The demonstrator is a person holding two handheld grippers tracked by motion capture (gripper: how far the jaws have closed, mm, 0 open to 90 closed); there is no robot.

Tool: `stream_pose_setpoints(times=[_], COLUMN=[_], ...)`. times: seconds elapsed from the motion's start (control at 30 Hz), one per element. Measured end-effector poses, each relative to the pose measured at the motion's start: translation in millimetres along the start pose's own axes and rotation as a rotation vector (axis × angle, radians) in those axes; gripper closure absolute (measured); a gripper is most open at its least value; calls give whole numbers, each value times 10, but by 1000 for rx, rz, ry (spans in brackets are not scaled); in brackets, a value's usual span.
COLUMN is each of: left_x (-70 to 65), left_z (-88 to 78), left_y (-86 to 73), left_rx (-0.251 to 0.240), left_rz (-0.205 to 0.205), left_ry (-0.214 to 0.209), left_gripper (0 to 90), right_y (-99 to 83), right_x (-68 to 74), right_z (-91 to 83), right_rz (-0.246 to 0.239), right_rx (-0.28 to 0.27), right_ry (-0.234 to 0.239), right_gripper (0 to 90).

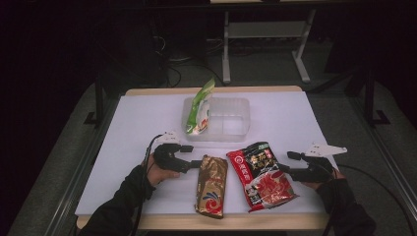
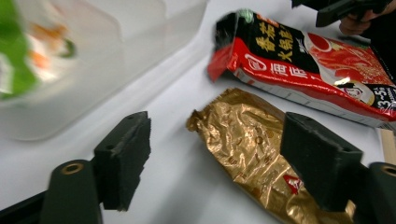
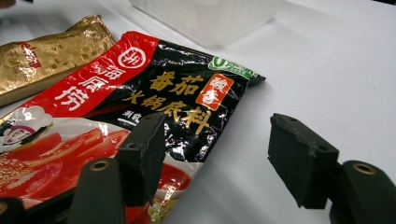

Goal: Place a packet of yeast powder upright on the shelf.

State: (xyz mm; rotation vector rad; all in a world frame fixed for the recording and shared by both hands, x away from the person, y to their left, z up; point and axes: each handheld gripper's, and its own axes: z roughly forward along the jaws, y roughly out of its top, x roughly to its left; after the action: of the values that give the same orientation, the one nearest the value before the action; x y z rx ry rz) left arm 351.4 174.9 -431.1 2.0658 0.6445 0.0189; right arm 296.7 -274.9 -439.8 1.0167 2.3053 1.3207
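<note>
Left gripper [image 1: 193, 163] stands open beside the gold packet [image 1: 212, 185] lying flat on the table [image 1: 133, 128] – probably lined up for a grasp – while the right gripper [image 1: 284, 169], jaws also apart and holding nothing, waits at the red packet [image 1: 261, 175]

Blurred green packet [image 2: 16, 51], edge-cropped

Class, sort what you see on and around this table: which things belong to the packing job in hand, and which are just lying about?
Job:
gold packet
red and black sauce packet
green packet
clear plastic bin
left claw, open
right claw, open

Lying about:
white table frame
floor cables
</note>
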Motion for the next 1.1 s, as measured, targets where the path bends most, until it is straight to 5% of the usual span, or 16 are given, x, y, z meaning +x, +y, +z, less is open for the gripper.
stream_pose_setpoints(times=[0.33, 0.63, 0.8, 0.87, 1.1], left_x=[98, 108, 14, -18, -50], left_z=[341, 500, 573, 579, 574], left_y=[25, 83, 106, 110, 111], left_rx=[49, 75, 119, 119, 123], left_rz=[-68, -54, -1, 12, 10], left_ry=[-33, -56, -97, -147, -194], left_gripper=[175, 143, 157, 261, 488], right_y=[-6, -1, 8, 27, 97], right_x=[3, 10, 19, 39, 123], right_z=[-2, -12, -35, -84, -196], right_rz=[-1, -12, -21, -37, -85], right_rx=[0, -13, -25, -70, -179], right_ry=[3, -5, 1, 0, -11], right_gripper=[369, 361, 359, 382, 385])
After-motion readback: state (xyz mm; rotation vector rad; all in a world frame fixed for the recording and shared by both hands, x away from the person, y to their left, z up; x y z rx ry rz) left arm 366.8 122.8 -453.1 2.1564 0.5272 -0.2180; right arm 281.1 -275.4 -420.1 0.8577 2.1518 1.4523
